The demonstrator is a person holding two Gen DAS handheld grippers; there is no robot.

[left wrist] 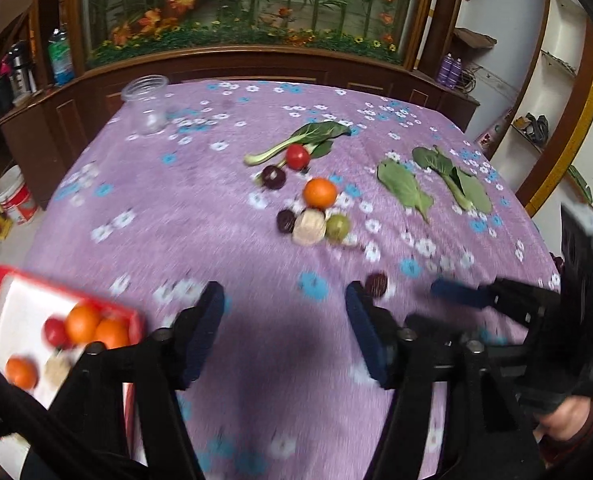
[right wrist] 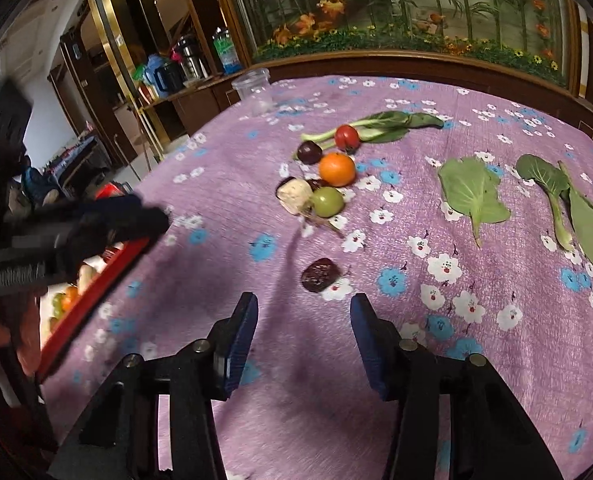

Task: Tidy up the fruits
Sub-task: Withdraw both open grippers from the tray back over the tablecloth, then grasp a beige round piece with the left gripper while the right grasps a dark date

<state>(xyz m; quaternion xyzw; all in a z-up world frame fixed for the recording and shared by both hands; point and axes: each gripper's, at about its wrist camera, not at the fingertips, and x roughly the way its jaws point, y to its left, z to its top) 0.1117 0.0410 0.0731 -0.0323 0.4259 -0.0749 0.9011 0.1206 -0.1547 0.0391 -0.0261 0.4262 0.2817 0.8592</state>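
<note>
Both grippers, left (left wrist: pixel 284 312) and right (right wrist: pixel 304 320), hover with jaws spread and empty, a dark plum (right wrist: pixel 319 274) just ahead on the surface (right wrist: pixel 496 360).

Each hand-held gripper (right wrist: pixel 304 336) has black linkages, silver screws, blue pads (right wrist: pixel 242 340).

On the cloth lie one orange (right wrist: pixel 336 169), one tomato (right wrist: pixel 346 137), one green fruit (right wrist: pixel 327 201), three dark fruits (right wrist: pixel 319 274) and one pale lump (right wrist: pixel 295 195). Three loose leaves (right wrist: pixel 473 195) and one clear jar (right wrist: pixel 257 91) are there too. The red tray (left wrist: pixel 0 292) holds three oranges (left wrist: pixel 82 323).
</note>
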